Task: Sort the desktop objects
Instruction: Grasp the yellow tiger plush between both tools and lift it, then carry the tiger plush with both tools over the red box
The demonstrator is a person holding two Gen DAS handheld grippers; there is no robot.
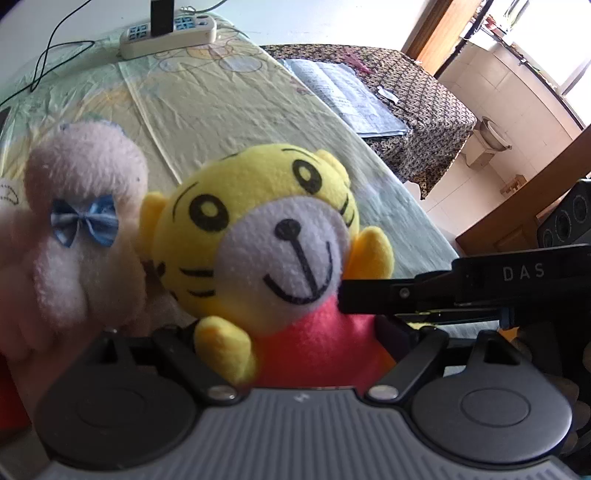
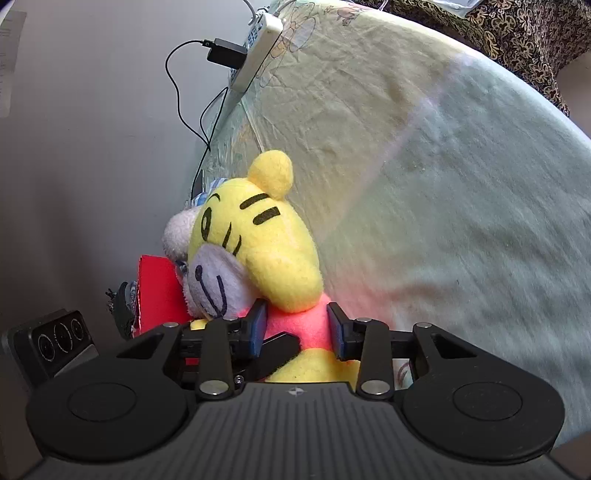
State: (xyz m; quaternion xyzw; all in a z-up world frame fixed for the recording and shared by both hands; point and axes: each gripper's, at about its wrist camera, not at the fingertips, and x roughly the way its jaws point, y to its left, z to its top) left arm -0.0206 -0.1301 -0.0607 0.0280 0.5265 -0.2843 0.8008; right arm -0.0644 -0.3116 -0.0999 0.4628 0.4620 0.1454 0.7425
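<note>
Two plush toys sit close together on the table (image 1: 229, 110), which is covered by a pale green and yellow cloth with cartoon prints. The yellow tiger plush (image 2: 258, 243), the landmark for what follows, has a white muzzle and a pink-red body. The right hand-held gripper (image 2: 297, 326) is clenched on that pink body just under the head, one blue-padded finger pressing each side. In the left wrist view this same tool appears as a black arm marked "DAS", its tip touching the tiger's side below the chin.

The left hand-held gripper (image 1: 295, 354) sits directly in front of the tiger, whose red body fills the space between its linkages; its fingertips are hidden, so whether it is released or clenched cannot be told.

Touching the tiger on the side away from the right hand-held gripper is a pale pink plush (image 1: 81, 229) with a blue bow (image 1: 85, 221). In the right wrist view a red box (image 2: 159, 291) stands just beyond that pink toy.

Well behind the tiger, at the table's far edge by the wall, lies a white power strip (image 1: 168, 35) with a black adapter (image 1: 161, 16) plugged in and dark cables trailing off. Further off beside the table, a dark patterned cloth (image 1: 424, 103) carries printed papers (image 1: 347, 96).
</note>
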